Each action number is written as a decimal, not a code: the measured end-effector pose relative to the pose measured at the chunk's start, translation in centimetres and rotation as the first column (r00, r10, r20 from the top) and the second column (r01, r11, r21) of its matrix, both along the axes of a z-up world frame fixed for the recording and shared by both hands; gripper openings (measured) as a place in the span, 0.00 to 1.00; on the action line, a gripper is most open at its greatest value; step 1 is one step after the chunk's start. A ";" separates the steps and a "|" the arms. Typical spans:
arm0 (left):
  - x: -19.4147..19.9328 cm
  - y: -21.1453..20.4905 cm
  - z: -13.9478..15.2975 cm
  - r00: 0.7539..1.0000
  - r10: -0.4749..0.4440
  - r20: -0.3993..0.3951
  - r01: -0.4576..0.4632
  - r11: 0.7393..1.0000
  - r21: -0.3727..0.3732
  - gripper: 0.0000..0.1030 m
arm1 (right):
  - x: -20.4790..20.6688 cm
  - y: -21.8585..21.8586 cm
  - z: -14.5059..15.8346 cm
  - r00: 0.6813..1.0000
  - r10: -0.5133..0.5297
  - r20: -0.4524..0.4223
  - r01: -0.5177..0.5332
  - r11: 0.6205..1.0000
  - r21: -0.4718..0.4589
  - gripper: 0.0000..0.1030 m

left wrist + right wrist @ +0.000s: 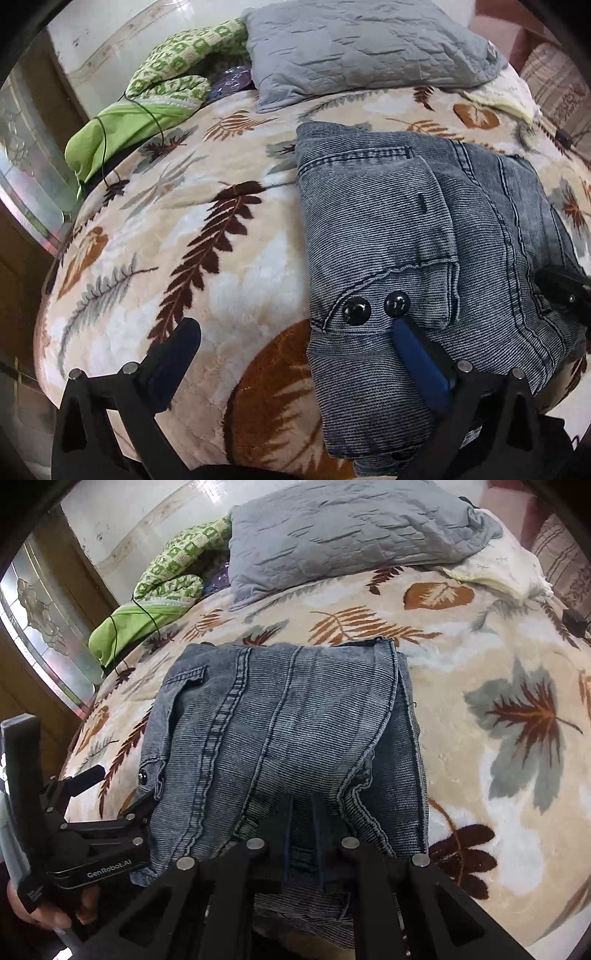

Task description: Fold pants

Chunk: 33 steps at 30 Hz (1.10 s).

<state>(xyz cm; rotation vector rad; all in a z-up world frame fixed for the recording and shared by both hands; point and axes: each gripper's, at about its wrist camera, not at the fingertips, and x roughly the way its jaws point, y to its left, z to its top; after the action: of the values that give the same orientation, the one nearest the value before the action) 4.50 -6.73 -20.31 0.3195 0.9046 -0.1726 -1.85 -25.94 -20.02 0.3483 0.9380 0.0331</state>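
The grey-blue corduroy pants (399,229) lie folded into a thick stack on the leaf-patterned blanket (184,236). Two black buttons (356,310) show near the waistband. My left gripper (295,332) is open, its right finger (417,354) resting on the pants' near edge and its left finger (177,354) over the blanket. In the right wrist view the pants (288,720) fill the middle. My right gripper (303,812) is shut on the near edge of the pants, fabric pinched between its narrow fingers. The left gripper (114,790) shows at the pants' left side.
A grey quilted pillow (362,48) lies at the bed's head. A green patterned cloth (173,70) and a lime cloth (110,129) with a thin black cable lie at the far left. A cream cloth (495,568) lies far right. A glass-panelled door (40,627) stands left.
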 end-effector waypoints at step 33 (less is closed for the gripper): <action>-1.1 1.2 3.6 0.999 -0.036 -0.007 0.036 0.999 0.004 1.00 | 8.5 3.5 6.8 0.984 0.179 0.008 -0.179 0.983 0.049 0.13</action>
<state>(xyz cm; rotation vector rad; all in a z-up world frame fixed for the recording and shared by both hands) 3.43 -5.58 -16.72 0.3393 0.9068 -0.2048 6.65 -22.48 -13.27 0.3088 0.9638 0.2219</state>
